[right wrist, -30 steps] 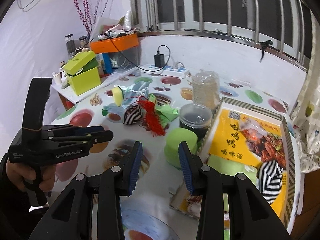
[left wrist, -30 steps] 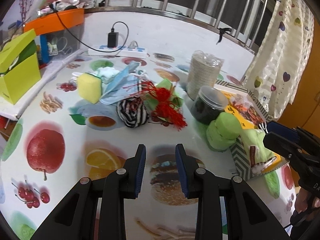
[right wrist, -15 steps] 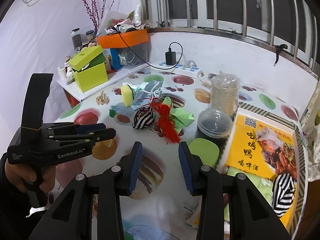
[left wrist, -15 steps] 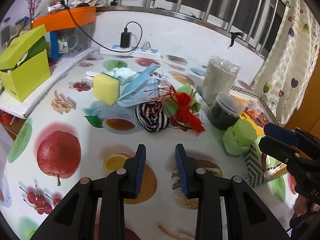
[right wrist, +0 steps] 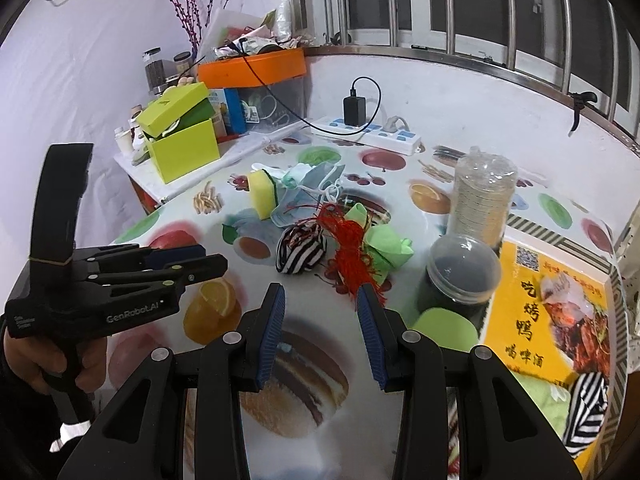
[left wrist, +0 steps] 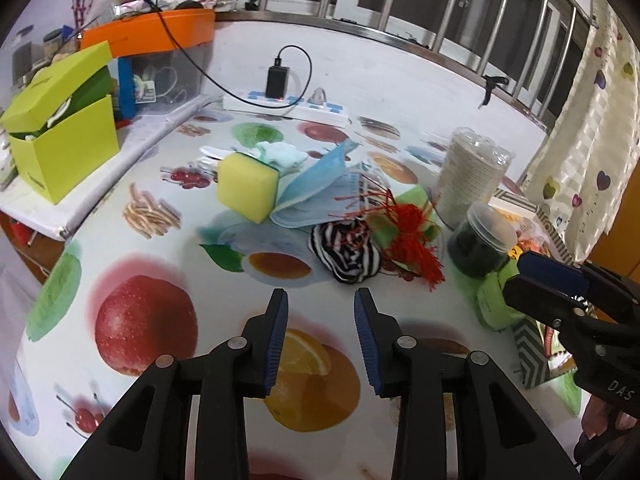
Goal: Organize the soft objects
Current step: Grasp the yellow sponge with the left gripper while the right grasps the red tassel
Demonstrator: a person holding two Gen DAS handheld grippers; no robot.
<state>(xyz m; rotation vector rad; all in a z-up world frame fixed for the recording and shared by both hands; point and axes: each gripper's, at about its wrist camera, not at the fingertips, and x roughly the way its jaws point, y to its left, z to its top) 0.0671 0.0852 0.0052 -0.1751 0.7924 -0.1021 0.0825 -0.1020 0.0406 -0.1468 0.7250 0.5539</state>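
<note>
Fruit-print tablecloth [left wrist: 152, 264] covers the table, barred window behind – we go left to right. Far left in the left wrist view we see a lime-green box [left wrist: 64, 140] with its lid tilted up, on a raised white shelf, and an orange-lidded clear bin [left wrist: 160, 52] behind it. A white power strip [left wrist: 288, 108] with a black charger plugged in lies against the back wall. Mid-table sits the soft pile: yellow sponge [left wrist: 248, 186] tilted, touching a blue face mask [left wrist: 316, 192]; just right of that, a black-and-white striped cloth ball [left wrist: 348, 252], touching a red tassel [left wrist: 412, 240] that lies over a light green cloth [left wrist: 412, 200]. Right of the pile stands a wrapped stack of paper cups [left wrist: 468, 176], then a clear-lidded dark jar [left wrist: 480, 244] and a green round container [left wrist: 492, 300].

Left gripper [left wrist: 320, 332] hovers short of the striped ball – its jaws have just been opening, fingers spread, nothing between them. Right gripper [right wrist: 322, 330] also has fingers spread and empty, hanging over the cloth just short of the tassel. In the right wrist view a second striped cloth [right wrist: 584, 408] lies on the yellow printed tray [right wrist: 532, 320] at far right, well apart from the pile. A hand [right wrist: 36, 364] grips the left tool's handle.
</note>
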